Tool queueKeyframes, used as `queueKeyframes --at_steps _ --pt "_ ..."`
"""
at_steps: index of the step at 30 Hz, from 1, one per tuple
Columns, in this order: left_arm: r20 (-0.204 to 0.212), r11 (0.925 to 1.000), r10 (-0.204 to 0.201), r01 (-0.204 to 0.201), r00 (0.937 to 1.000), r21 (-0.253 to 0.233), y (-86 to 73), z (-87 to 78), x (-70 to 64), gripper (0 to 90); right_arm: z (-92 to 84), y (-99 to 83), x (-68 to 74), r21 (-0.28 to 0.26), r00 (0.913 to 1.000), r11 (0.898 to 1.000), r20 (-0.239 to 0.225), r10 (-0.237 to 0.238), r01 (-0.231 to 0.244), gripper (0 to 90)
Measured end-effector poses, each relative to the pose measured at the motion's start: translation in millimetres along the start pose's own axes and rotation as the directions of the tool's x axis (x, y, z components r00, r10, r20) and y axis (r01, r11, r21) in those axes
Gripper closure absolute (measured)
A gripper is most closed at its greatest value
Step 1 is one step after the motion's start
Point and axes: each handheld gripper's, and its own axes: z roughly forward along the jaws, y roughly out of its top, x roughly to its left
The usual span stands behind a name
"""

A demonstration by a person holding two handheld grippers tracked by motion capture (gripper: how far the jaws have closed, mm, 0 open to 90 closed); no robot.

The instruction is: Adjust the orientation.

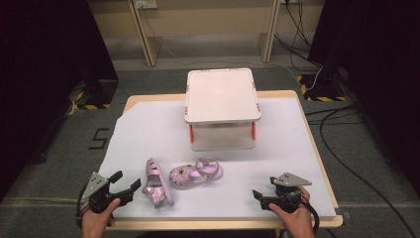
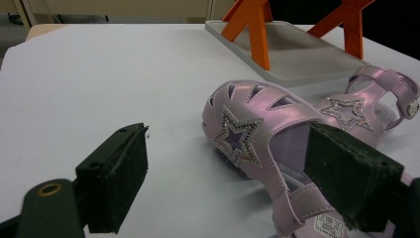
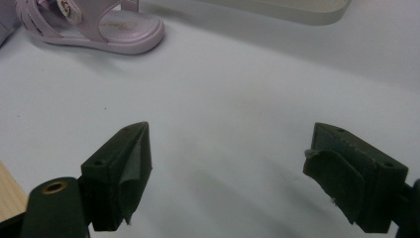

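Two pink sandals lie on the white-covered table. The nearer sandal carries a glitter star on its strap. The second sandal lies just right of it, by the rack. My left gripper is open right beside the nearer sandal's heel. In the left gripper view its jaws stand wide apart, and the right jaw overlaps that sandal's side. My right gripper sits near the table's front right, open over bare sheet, with the second sandal farther off.
A white two-tier rack with orange legs stands at the middle back of the table. The wooden table edge runs along the right. Cables lie on the floor at the right, and dark curtains flank both sides.
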Motion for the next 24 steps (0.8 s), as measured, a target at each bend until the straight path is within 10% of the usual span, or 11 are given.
queueKeyframes --at_steps 17,24 --pt "0.001 1.0000 0.003 -0.003 1.0000 0.007 -0.5 1.8 -0.2 16.5 12.0 13.4 12.0 -0.028 0.9929 0.997 -0.089 -0.079 0.077 29.1" --pt "-0.002 1.0000 0.003 -0.003 1.0000 0.007 -0.8 2.7 0.3 16.5 23.3 34.6 33.8 -0.095 0.9670 0.976 -0.146 -0.209 0.197 42.0"
